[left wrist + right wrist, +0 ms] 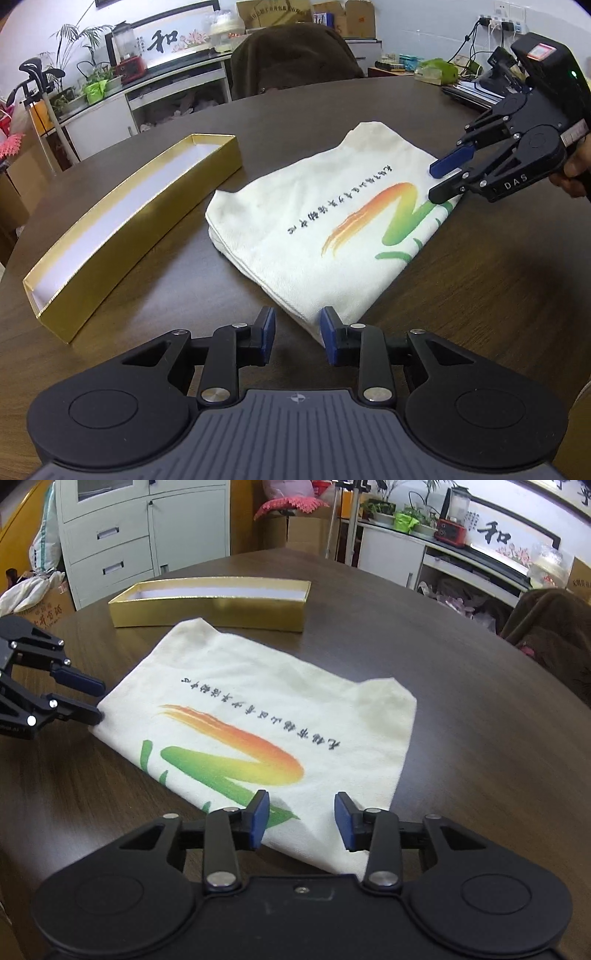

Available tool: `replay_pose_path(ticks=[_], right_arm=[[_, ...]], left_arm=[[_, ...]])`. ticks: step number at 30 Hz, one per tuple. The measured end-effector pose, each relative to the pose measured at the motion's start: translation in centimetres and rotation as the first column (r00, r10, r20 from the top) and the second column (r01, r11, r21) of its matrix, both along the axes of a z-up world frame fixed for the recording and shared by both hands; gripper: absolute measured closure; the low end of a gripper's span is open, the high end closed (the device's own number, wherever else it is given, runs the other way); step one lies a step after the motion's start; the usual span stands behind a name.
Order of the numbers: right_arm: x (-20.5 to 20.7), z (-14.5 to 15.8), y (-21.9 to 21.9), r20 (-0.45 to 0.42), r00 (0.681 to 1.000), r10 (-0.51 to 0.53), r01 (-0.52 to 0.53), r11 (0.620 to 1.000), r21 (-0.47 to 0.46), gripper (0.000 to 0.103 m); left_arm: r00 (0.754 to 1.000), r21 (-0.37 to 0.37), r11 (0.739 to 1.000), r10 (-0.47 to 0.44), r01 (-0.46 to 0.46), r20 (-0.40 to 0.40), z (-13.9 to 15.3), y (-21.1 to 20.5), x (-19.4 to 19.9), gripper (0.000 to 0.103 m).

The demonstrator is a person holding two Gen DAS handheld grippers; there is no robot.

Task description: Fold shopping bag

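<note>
The cream shopping bag (325, 229) lies folded flat mid-frame on the dark table (480, 295), right of the gold box (122, 236), while left gripper (298, 341) and right gripper (302, 821) both gape wide at its edges, holding nothing.

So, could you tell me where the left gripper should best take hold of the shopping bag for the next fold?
Probably the near corner of the shopping bag, approached low along the table. The cloth lies flat, its layered hem just ahead of the open left gripper.
</note>
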State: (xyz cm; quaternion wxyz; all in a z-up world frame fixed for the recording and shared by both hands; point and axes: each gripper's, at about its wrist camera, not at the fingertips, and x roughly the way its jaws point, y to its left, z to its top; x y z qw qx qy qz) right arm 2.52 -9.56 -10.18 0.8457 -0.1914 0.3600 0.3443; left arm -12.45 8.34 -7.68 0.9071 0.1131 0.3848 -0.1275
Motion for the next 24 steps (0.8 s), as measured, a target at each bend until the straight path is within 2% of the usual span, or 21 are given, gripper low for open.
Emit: replay_pose_path(ticks=[7, 10, 13, 16, 20, 24], right_arm=[[2.7, 2.2, 1.0, 0.065, 0.998, 0.001, -0.002, 1.000, 0.014, 0.066], [5.3, 3.1, 2.1, 0.084, 0.997, 0.000, -0.002, 1.000, 0.020, 0.066], [8.6, 2.8, 3.7, 0.019, 1.000, 0.009, -0.010, 1.000, 0.018, 0.066], [11.1, 2.0, 5.2, -0.034, 0.999, 0.016, -0.016, 1.000, 0.013, 0.068], [13.9, 1.0, 6.3, -0.162, 0.987, 0.022, -0.017, 0.999, 0.029, 0.070], [14.1, 0.8, 6.1, -0.180, 0.984, 0.017, -0.015, 1.000, 0.008, 0.070]], left_arm=[[0.999, -0.007, 0.999, 0.046, -0.046, -0.019, 0.8, -1.4, 0.4, 0.074], [1.000, -0.072, 0.997, 0.012, -0.012, -0.002, 2.4, -1.9, 0.2, 0.075], [0.998, -0.169, 0.984, -0.055, 0.048, -0.035, 3.1, -2.5, 0.6, 0.075], [0.986, -0.261, 0.962, -0.115, 0.080, -0.122, 2.2, -3.4, 1.7, 0.075], [0.974, -0.253, 0.962, -0.151, 0.105, -0.169, 0.8, -4.9, 2.7, 0.075], [0.966, -0.221, 0.970, -0.146, 0.098, -0.213, -0.5, -5.5, 4.1, 0.075]])
